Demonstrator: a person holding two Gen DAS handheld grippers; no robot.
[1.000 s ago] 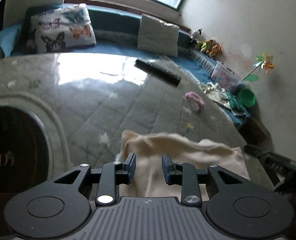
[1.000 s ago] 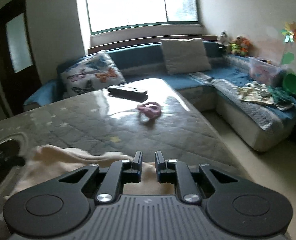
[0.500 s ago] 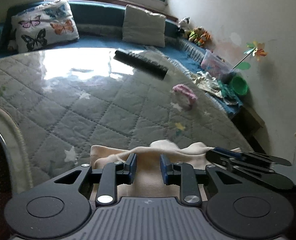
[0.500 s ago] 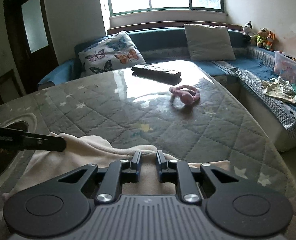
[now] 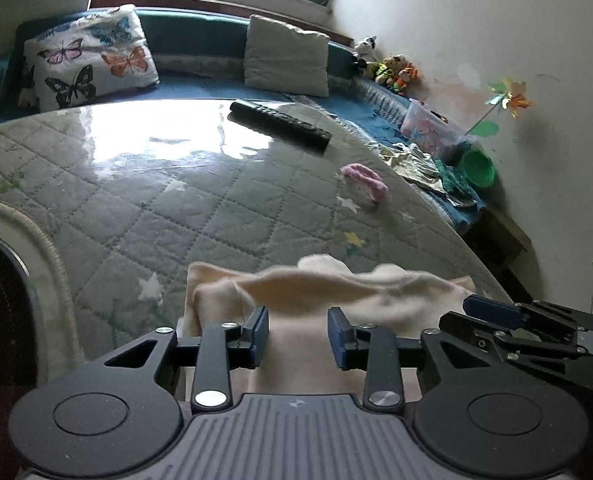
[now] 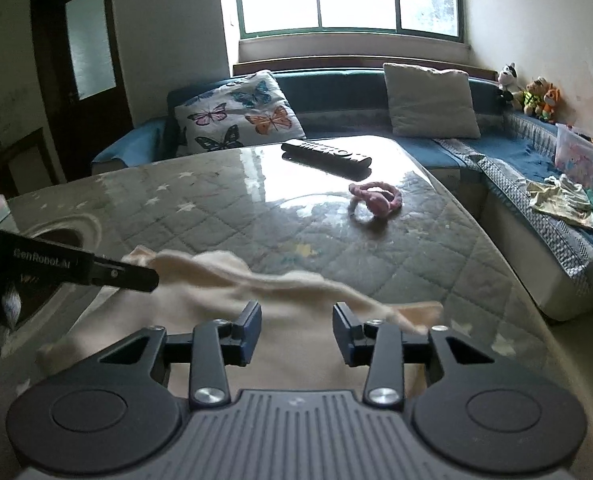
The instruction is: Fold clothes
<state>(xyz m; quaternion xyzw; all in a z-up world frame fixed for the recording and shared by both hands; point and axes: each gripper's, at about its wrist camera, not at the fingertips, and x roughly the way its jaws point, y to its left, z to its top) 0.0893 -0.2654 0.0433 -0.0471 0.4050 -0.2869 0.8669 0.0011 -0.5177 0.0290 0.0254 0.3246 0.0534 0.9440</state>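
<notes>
A cream cloth (image 5: pixel 336 284) lies at the near edge of the quilted table (image 5: pixel 176 208), its far edge raised and blurred. My left gripper (image 5: pixel 298 320) hangs over the cloth's left part. Its jaws are opening, the fabric lies under and between them, and the pads do not press on it. In the right wrist view the same cloth (image 6: pixel 224 276) spreads below my right gripper (image 6: pixel 296 316), whose jaws are also opening with no grip on the fabric. The right gripper (image 5: pixel 536 328) shows at the left view's right edge. The left gripper (image 6: pixel 96 272) reaches in from the left of the right view.
A black remote (image 5: pixel 280 124) and a pink fabric loop (image 5: pixel 364 180) lie farther out on the table. A dark round opening (image 5: pixel 0 280) sits at the table's left. A blue sofa with a butterfly pillow (image 6: pixel 236 116) wraps around the far and right sides.
Both grippers' jaws have spread apart and let go of the cloth's edge. The two grippers have come closer together over the cloth.
</notes>
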